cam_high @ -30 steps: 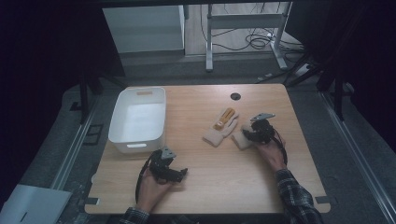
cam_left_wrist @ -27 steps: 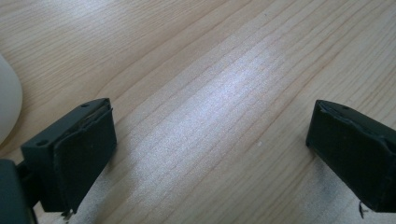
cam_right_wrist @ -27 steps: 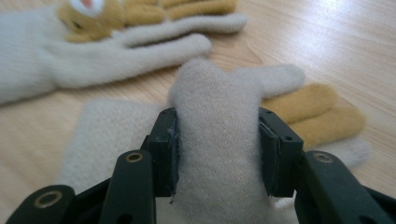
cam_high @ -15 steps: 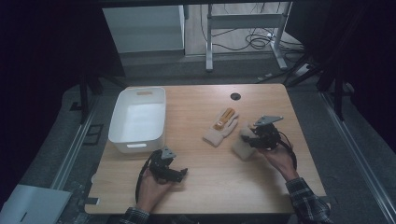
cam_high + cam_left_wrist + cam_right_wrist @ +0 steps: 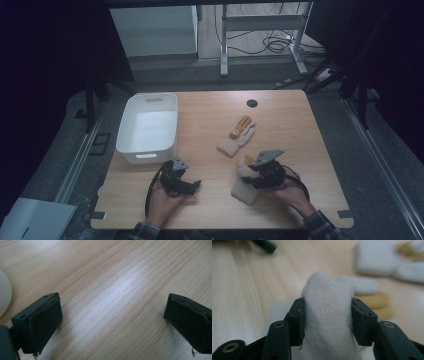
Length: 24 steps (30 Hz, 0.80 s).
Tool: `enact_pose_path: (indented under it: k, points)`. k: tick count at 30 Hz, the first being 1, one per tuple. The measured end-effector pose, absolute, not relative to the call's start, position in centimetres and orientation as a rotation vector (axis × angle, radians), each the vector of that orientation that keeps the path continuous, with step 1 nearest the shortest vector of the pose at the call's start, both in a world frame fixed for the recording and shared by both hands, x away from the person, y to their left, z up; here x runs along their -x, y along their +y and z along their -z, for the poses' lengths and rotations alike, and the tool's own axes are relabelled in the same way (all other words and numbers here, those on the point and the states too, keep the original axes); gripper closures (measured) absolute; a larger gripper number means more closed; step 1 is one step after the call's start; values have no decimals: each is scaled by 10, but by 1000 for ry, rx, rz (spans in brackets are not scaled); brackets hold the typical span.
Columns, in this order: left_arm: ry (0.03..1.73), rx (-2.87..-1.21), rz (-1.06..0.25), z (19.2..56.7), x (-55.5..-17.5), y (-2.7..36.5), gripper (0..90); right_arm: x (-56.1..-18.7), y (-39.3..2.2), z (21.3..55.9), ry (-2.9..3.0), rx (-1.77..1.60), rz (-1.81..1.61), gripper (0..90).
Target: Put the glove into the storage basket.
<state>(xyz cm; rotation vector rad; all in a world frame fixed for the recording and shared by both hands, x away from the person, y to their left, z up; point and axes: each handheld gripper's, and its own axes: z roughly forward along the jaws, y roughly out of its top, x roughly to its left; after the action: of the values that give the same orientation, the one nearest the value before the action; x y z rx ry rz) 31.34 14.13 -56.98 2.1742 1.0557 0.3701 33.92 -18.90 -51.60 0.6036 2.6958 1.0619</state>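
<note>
At the near right of the table, the right gripper [image 5: 253,175] is clamped on a bunched fold of a white knit glove [image 5: 328,322], which looks soft and light; it should drape limply, so a pinch on thick cloth suits it. At near left, the left gripper [image 5: 186,181] rests with jaws wide apart over bare wood, and farther off lie a second glove [image 5: 236,138] and a white bin [image 5: 147,124].

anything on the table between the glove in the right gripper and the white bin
Only the left gripper sits near that path, low on the table just below the white bin. The other glove lies off to the side. Otherwise bare wood from the held glove.
</note>
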Motion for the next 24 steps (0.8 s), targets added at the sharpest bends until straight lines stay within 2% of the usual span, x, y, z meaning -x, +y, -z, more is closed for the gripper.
enact_pose_path:
  k: [1,2,3,4,5,12,24]
  points:
    - [1056,-2174,-370,570,-313,141,16,-337,-184,528,2738,-610,-1036,431]
    - [1056,-2174,-370,570,-313,141,16,-337,-184,528,2738,-610,-1036,431]
    - [1056,-2174,-370,570,-313,141,16,-337,-182,535,2756,-640,-1036,380]
    - [1056,-2174,-370,570,-313,141,16,-337,-182,535,2756,-640,-1036,380]
    - [1056,-2174,-370,570,-313,141,16,-338,-184,533,2756,-661,-1056,338]
    - [1056,-2175,-369,570,-313,141,16,-353,-196,515,2695,-734,-1156,315]
    - [1056,-2175,-370,570,-313,141,16,-416,-188,509,2526,-931,-1160,319]
